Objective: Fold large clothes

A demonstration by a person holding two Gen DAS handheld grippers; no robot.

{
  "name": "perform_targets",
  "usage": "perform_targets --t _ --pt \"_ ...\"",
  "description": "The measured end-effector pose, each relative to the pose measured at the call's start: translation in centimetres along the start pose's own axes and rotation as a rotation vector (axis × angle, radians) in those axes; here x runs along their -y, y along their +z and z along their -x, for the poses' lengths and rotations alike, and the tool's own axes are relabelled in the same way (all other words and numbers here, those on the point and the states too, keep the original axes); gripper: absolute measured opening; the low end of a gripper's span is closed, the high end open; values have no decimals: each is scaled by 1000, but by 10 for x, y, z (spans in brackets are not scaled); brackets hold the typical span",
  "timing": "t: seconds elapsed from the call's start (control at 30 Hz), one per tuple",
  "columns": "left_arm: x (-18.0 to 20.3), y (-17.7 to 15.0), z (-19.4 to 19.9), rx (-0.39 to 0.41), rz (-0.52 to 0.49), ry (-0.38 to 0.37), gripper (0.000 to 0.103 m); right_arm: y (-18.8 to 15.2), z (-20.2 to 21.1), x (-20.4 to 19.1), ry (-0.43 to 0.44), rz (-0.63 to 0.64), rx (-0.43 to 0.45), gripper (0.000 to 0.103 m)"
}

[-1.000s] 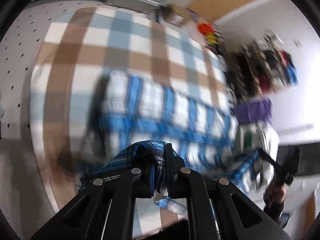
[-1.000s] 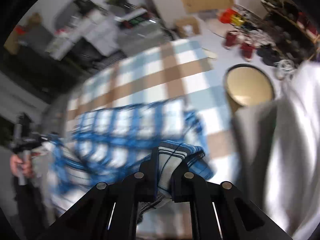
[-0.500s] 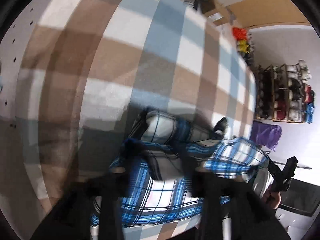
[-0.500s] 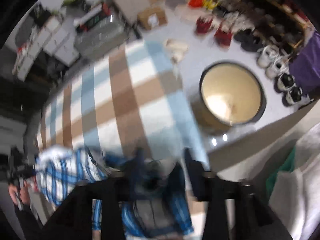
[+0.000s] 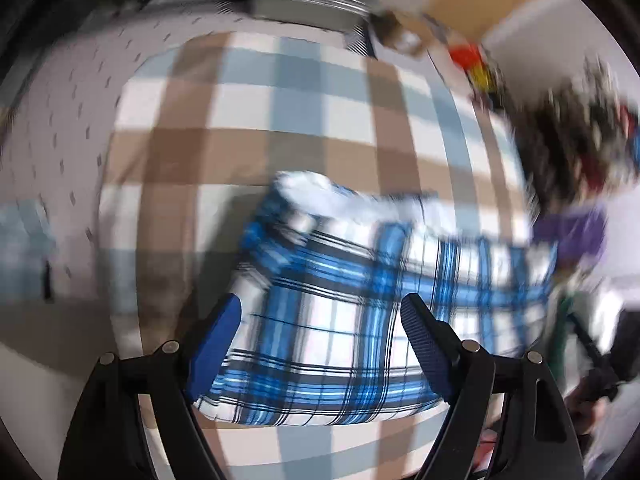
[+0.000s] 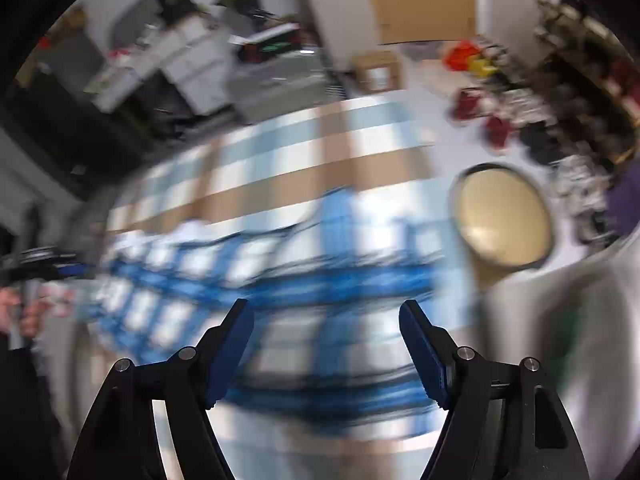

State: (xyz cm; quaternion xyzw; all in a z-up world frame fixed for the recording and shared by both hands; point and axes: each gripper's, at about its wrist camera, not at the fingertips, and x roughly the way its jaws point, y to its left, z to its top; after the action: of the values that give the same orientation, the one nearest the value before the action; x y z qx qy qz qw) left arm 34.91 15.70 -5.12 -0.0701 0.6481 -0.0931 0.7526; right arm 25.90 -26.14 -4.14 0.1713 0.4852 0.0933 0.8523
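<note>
— What are the jaws doing?

— Both sets are spread and opening wider. The left gripper (image 5: 320, 320) points down at the shirt (image 5: 360, 320), its blue pads (image 5: 216, 344) on either side of the cloth with clear air between pad and fabric. Nothing is pinched.

— And the right one?

— The same. The right gripper (image 6: 324, 320) hangs over the other end of the shirt (image 6: 300, 280), jaws parting, cloth below them and not clamped.

— Where's the shirt lying?

— On the surface, which is covered by a check cloth (image 5: 248, 112) in brown, pale blue and white. The shirt is blue, white and black plaid, bunched into a folded heap near the front edge, with a white fold (image 5: 316, 188) showing along its far side.

— Anything around it?

— From the right camera, a round tub (image 6: 504, 220) stands on the floor just past the corner of the surface, with shoes (image 6: 500, 124) beyond it. A hand (image 6: 24, 316) grips the left gripper's handle at the far left. It's all rather blurred.
</note>
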Motion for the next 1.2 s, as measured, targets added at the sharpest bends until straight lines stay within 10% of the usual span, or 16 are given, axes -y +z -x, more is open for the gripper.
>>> perform_targets --t 0.3,0.63,0.87,1.2 --pt "86 5 -69 12 -542 254 79 -157 -9 -57 347 -55 83 76" --pt "87 32 -114 -100 -667 121 77 -179 -18 -46 418 -25 107 77" --pt "94 25 -105 -36 -709 162 7 -182 -9 -42 338 -14 143 77" --pt "113 24 -66 173 -671 322 0 -184 -1 -29 301 -55 194 77"
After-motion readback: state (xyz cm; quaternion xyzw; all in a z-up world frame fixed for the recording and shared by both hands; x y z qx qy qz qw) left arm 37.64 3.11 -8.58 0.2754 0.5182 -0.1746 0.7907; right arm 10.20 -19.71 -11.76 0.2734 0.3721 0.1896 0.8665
